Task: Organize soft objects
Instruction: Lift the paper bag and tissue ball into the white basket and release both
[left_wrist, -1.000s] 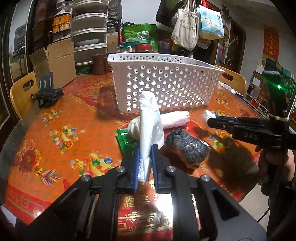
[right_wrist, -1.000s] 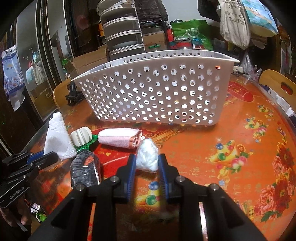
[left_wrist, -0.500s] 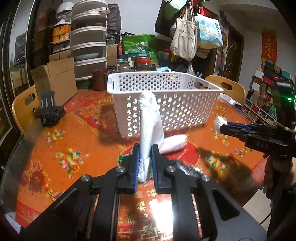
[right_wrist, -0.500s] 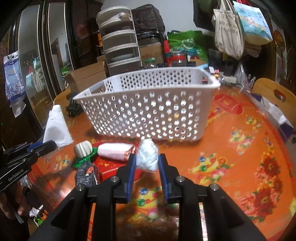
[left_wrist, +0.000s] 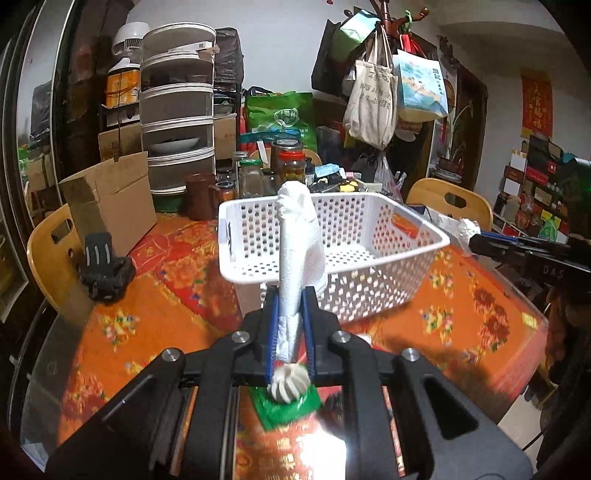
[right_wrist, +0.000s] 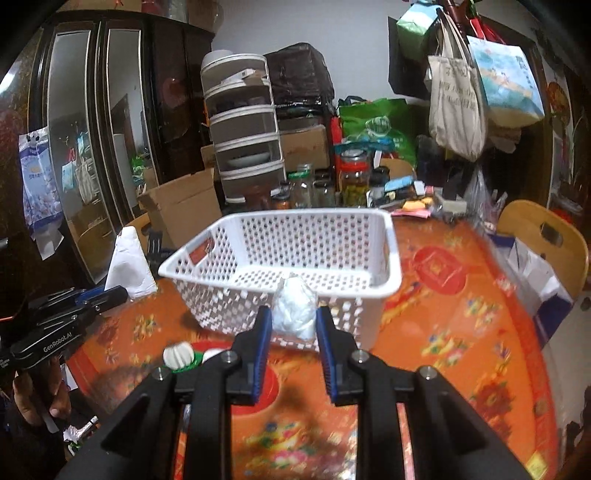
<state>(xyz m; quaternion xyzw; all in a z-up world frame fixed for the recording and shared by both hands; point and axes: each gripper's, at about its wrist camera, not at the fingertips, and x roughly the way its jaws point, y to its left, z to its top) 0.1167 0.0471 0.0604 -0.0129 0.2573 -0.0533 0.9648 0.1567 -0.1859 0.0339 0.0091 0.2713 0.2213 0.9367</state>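
Observation:
My left gripper (left_wrist: 290, 314) is shut on a white folded paper towel (left_wrist: 297, 243) that stands upright above the jaws, in front of the white perforated basket (left_wrist: 424, 229). My right gripper (right_wrist: 293, 323) is shut on a crumpled white plastic wad (right_wrist: 294, 314), held just before the basket's (right_wrist: 391, 258) near wall. Both hang well above the orange tablecloth. The right gripper shows at the right of the left wrist view (left_wrist: 476, 236), the left gripper at the left of the right wrist view (right_wrist: 110, 293). A white ribbed pumpkin toy (left_wrist: 288, 384) on a green packet (left_wrist: 286, 408) lies below my left jaws.
Jars and bottles (left_wrist: 288, 166) crowd the table's far edge behind the basket. A cardboard box (left_wrist: 110, 206) and a black clamp (left_wrist: 105, 266) sit at the left. Wooden chairs (left_wrist: 448, 201) ring the table. A person's hand (right_wrist: 40, 395) grips the left tool.
Both grippers have risen with their loads, so the basket's inside now shows. The pink rolled towel and the dark object have dropped out of view beneath the jaws.

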